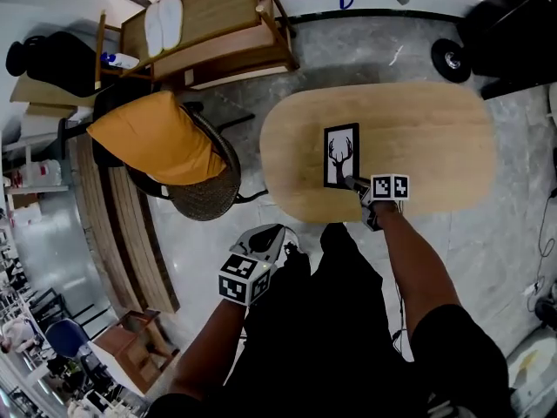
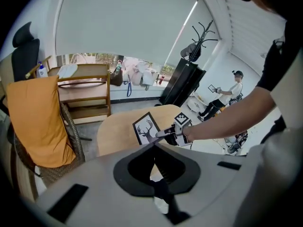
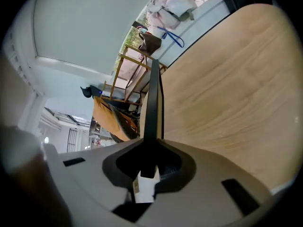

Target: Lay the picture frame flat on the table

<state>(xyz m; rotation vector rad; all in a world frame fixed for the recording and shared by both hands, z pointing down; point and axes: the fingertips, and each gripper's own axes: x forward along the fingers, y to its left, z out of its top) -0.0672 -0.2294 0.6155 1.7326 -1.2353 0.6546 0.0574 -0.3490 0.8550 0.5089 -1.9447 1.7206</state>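
Right gripper (image 1: 355,184) clamped on frame's (image 1: 340,153) lower edge; frame sits centre of picture on table (image 1: 435,138). Left gripper (image 1: 271,236) jaws together, empty, lower left, off table.

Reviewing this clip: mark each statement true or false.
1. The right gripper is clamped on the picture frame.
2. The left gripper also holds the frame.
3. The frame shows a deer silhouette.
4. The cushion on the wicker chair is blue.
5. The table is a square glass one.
1. True. The right gripper has its jaws closed on an edge of the picture frame.
2. False. The left gripper is off the table near the person's body, with its jaws together and nothing between them.
3. True. It is a black antlered deer on white.
4. False. The cushion on the wicker chair is orange-yellow.
5. False. The table is oval and wooden.
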